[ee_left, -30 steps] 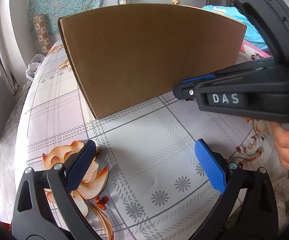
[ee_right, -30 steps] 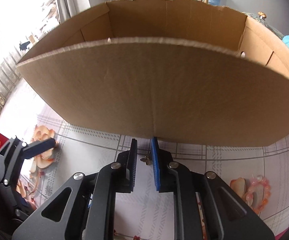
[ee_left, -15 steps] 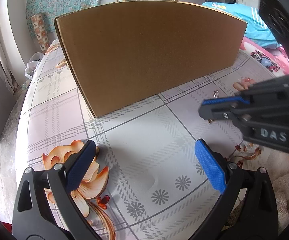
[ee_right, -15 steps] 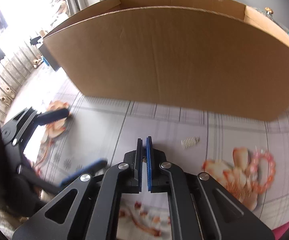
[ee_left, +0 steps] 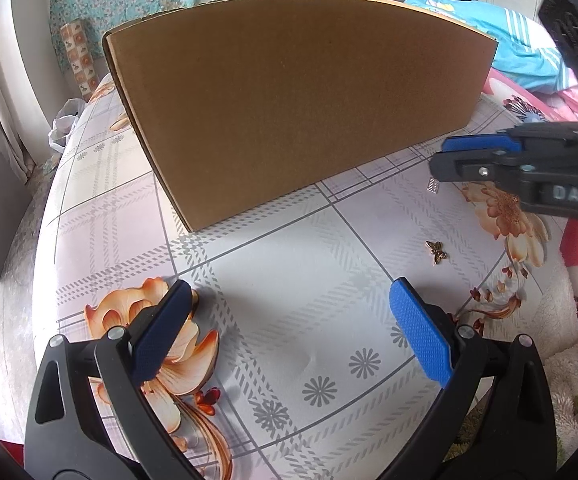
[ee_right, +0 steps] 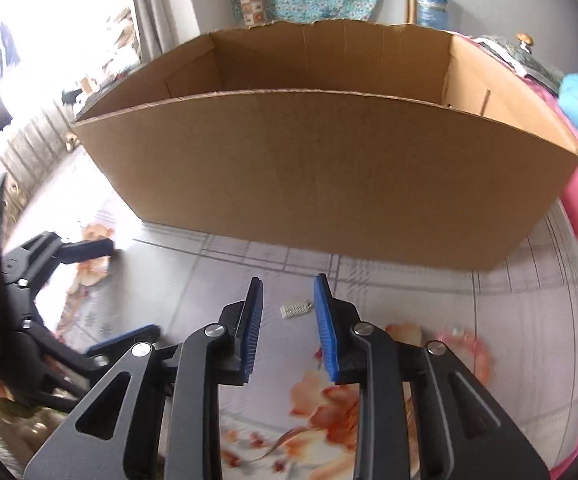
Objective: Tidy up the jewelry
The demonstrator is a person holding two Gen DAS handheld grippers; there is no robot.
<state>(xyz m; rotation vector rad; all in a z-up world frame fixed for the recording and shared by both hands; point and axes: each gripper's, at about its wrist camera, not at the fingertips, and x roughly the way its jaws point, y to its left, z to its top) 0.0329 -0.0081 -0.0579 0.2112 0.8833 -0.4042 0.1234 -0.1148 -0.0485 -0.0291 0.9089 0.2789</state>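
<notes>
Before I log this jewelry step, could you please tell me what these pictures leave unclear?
- Floor of the brown cardboard box: hidden by its front wall in both views.
- Pink bead bracelet: motion-blurred, right wrist view.
- Small white ribbed piece: too small to identify.
- Gold butterfly charm: fine detail too small, left wrist view.

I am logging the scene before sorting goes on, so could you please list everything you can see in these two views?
Cardboard box: one, brown, open-topped, at the far side of the table.
Tablecloth: one, pale plaid with orange flowers, covering the table.
Butterfly charm: one, gold, lying loose on the cloth.
Small white clip-like piece: one, on the cloth ahead of the right gripper.
Bead bracelet: one, pink, blurred, right of the right gripper.
Left gripper: black with blue pads, open, empty.
Right gripper: same colours, jaws just opened, nothing between them.
</notes>
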